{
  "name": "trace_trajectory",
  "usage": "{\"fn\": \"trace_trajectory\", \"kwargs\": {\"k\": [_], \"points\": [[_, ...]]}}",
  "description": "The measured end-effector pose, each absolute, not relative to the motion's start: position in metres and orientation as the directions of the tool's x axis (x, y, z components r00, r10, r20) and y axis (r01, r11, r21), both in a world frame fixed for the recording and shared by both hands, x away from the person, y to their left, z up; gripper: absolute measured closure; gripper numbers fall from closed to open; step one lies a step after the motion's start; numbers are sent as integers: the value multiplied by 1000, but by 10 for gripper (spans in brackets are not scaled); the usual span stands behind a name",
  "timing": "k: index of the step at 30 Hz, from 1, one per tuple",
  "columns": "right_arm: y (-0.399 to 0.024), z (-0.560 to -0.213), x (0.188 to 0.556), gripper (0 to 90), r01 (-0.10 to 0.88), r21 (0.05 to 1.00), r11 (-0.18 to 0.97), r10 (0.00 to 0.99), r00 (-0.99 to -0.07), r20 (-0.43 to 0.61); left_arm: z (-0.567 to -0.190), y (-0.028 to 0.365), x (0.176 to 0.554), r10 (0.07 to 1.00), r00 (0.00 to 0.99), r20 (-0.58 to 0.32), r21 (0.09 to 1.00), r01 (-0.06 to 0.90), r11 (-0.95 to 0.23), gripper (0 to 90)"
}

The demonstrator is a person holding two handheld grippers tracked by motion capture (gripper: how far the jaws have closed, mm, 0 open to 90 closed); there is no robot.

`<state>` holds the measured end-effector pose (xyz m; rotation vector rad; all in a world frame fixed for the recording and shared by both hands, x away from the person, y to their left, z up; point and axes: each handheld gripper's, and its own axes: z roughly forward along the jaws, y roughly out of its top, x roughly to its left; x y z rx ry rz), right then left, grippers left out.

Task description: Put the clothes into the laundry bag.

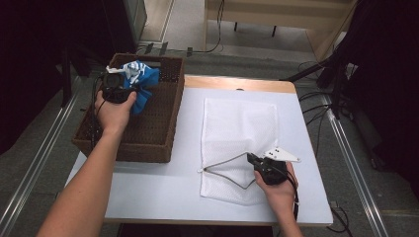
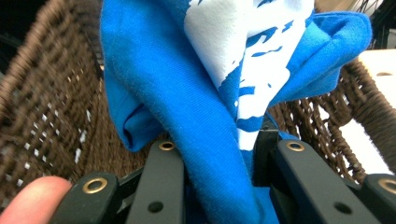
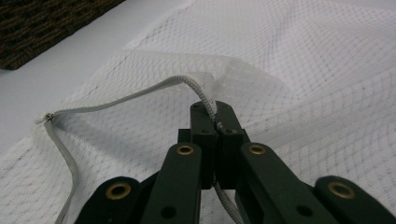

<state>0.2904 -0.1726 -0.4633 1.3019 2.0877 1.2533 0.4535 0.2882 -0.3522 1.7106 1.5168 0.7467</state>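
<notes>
Black jaws pinching soft blue-and-white cloth over woven wicker basket; right jaws clamped on mesh bag's zipper edge.

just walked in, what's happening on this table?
A person is working two handheld grippers. The left gripper is shut on a blue and white garment, holding it bunched above the brown wicker basket. The right gripper pinches the zipper edge of a white mesh laundry bag lying flat on the white table, holding its mouth open. It looks like the garment is headed for the bag, though it is still over the basket.
</notes>
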Motion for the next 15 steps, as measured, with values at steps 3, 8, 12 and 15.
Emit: {"fn": "trace_trajectory", "kwargs": {"k": [3, 8, 12, 15], "points": [[-173, -463, 290, 899, 519, 837, 173, 856, -500, 133, -346, 289, 450, 987, 148, -55, 837, 546, -35, 733], [-171, -464, 290, 899, 514, 838, 184, 851, -509, 126, -332, 289, 443, 987, 145, -68, 866, 499, -14, 730], [-170, -464, 290, 900, 513, 839, 184, 851, -510, 124, -322, 287, 436, 986, 154, -64, 890, 456, -13, 729], [-170, -464, 289, 899, 511, 840, 183, 850, -511, 125, -314, 283, 430, 984, 170, -50, 905, 425, -27, 729]]}}
